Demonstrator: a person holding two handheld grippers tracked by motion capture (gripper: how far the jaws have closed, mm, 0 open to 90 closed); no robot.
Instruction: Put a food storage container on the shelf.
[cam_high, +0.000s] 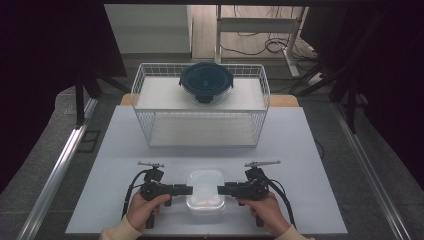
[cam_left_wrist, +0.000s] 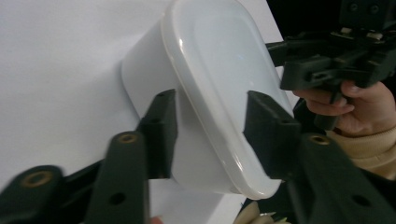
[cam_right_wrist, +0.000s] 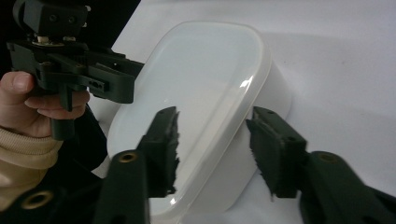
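A white rounded-rectangular container with a translucent lid stands on the white table near its front edge. My left gripper points at its left end, my right gripper at its right end, each held level in a hand. In the left gripper view, my left gripper straddles the container at the rim: one jaw is beside the wall and the other over the lid. My right gripper straddles the container the same way. A gap shows at the pads of both.
A white wire basket stands at the back of the table, with a round glass container with a dark blue lid on its upper shelf. Dark metal frames and rails flank the table. Each gripper view also shows the opposite hand and gripper.
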